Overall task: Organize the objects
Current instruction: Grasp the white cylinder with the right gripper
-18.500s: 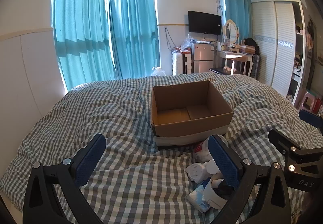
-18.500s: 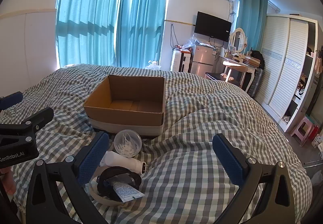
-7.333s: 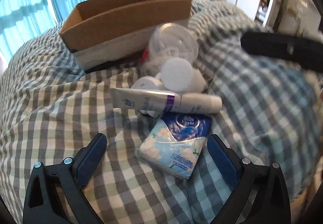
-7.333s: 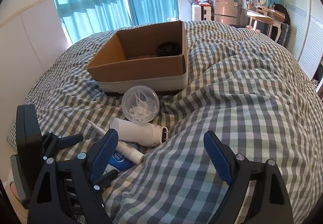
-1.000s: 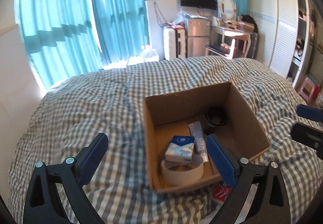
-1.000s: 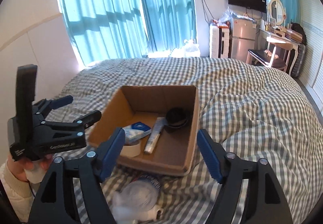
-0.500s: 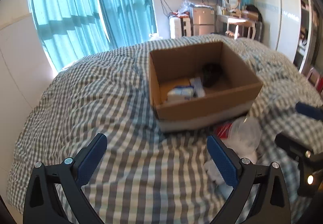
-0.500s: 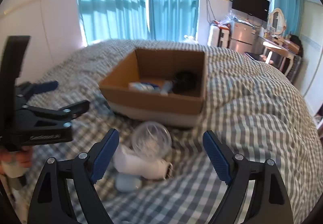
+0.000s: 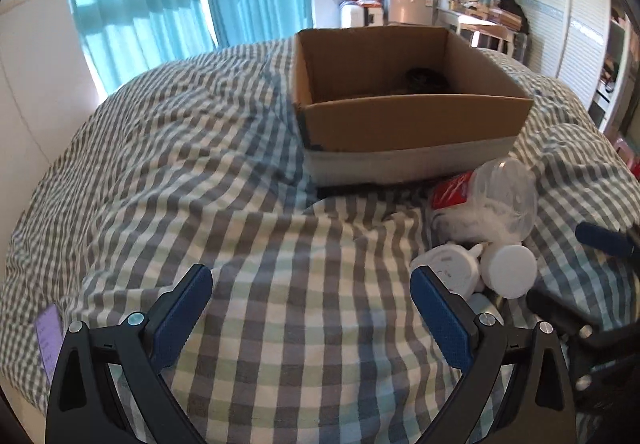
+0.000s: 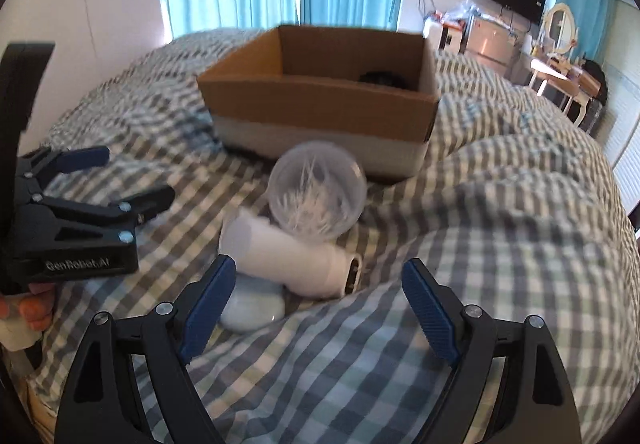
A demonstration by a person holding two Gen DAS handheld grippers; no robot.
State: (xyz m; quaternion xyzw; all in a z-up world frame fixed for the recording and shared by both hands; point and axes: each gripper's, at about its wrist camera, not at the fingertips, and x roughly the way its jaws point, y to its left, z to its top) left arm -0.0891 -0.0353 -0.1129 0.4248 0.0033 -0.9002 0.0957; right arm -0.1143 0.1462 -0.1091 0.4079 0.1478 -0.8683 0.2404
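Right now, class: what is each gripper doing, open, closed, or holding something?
Left gripper: open, holding nothing, above the checked bedding.
Right gripper: open, holding nothing, near the white bottle.

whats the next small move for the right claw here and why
Probably ease the right claw forward and down to straddle the white cylinder. Both claws are open and empty, and the cylinder lies nearest, just ahead of it, beside the clear round container, outside the cardboard box.
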